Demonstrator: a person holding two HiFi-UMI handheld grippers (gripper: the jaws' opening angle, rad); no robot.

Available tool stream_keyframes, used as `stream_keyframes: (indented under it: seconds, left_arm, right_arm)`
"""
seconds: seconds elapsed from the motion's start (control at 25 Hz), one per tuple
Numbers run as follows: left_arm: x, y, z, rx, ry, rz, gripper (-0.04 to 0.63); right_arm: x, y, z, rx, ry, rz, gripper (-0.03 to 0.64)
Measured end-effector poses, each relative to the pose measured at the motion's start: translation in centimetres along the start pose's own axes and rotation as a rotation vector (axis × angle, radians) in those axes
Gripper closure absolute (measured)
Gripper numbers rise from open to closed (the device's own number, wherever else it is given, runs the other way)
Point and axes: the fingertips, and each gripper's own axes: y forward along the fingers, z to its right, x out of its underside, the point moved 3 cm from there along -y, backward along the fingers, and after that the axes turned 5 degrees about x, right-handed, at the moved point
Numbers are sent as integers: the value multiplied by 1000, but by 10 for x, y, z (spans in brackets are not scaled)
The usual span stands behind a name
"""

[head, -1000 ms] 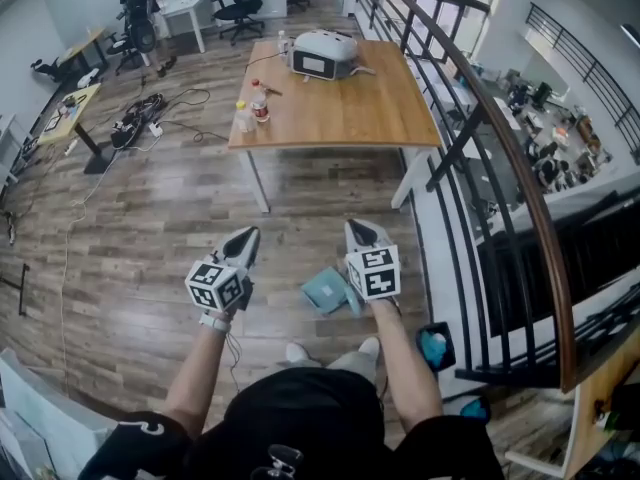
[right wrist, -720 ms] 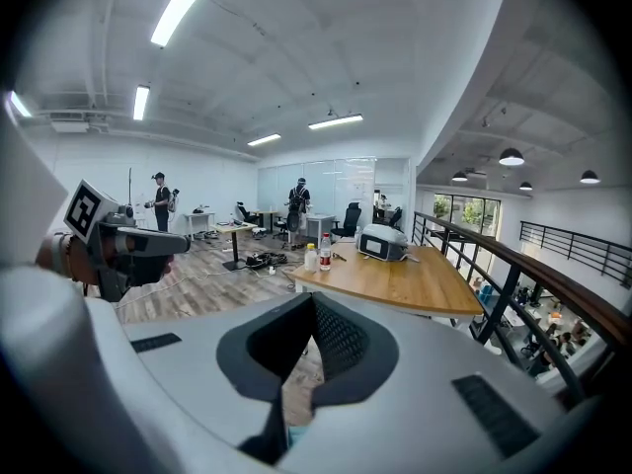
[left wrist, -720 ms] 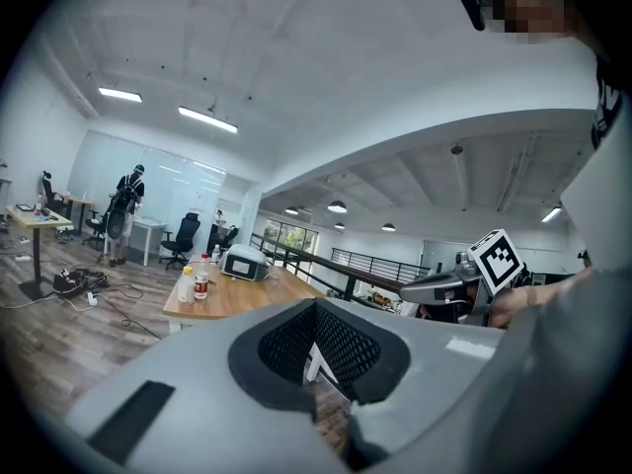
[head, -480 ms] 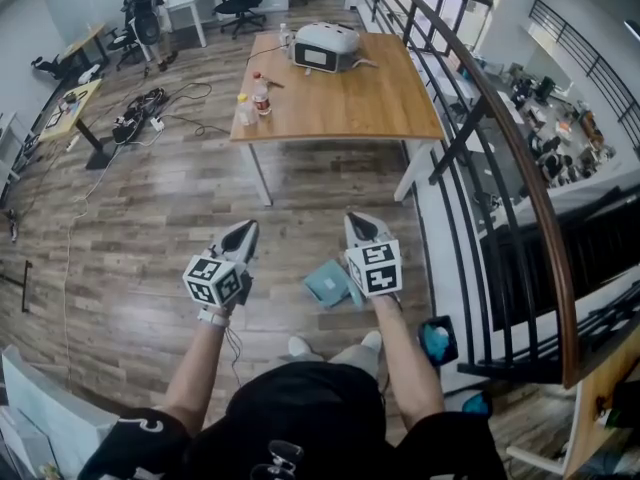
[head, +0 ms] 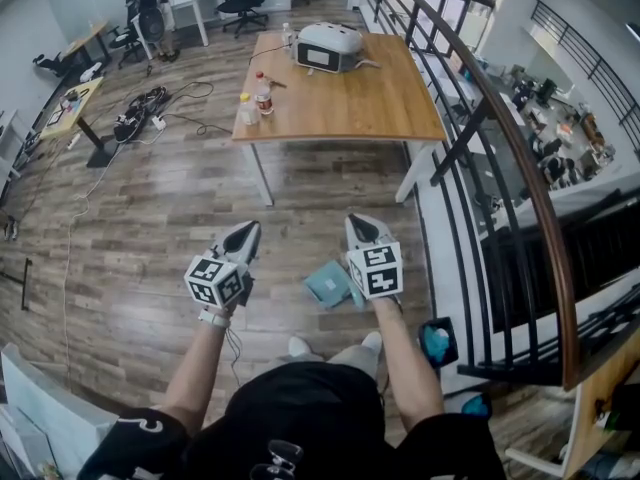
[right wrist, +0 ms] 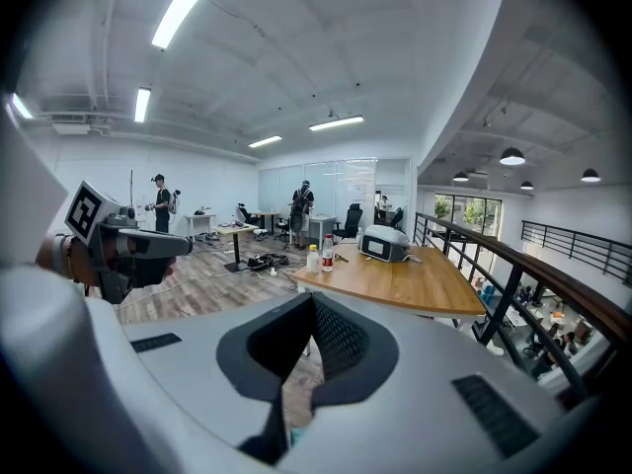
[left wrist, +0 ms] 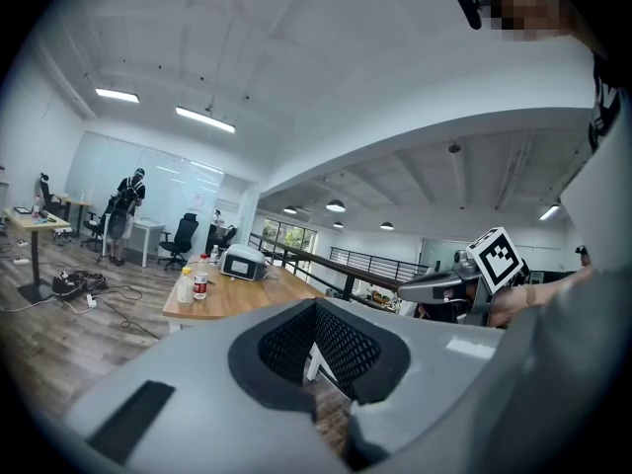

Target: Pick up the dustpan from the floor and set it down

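The teal dustpan (head: 326,285) lies on the wood floor just in front of the person's feet, its right part hidden behind my right gripper. My right gripper (head: 362,227) hangs above and beside it with its jaws shut and empty. My left gripper (head: 246,236) is held further left over bare floor, apart from the dustpan, and its jaws also meet with nothing between them. In the left gripper view the closed jaws (left wrist: 316,355) point level toward the table; the right gripper view shows its closed jaws (right wrist: 311,336) the same way.
A wooden table (head: 350,108) stands ahead, with a white device (head: 327,48) and bottles (head: 262,96) on it. A black railing (head: 470,118) runs along the right, with a blue object (head: 433,344) at its foot. Cables (head: 140,118), desks and chairs lie far left.
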Motion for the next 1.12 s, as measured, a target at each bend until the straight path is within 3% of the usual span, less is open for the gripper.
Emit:
stream_keyframes:
  seconds: [1.12]
  left_arm:
    - [7, 4, -4, -1, -6, -14, 598]
  right_arm:
    - [11, 4, 4, 4, 12, -22, 620]
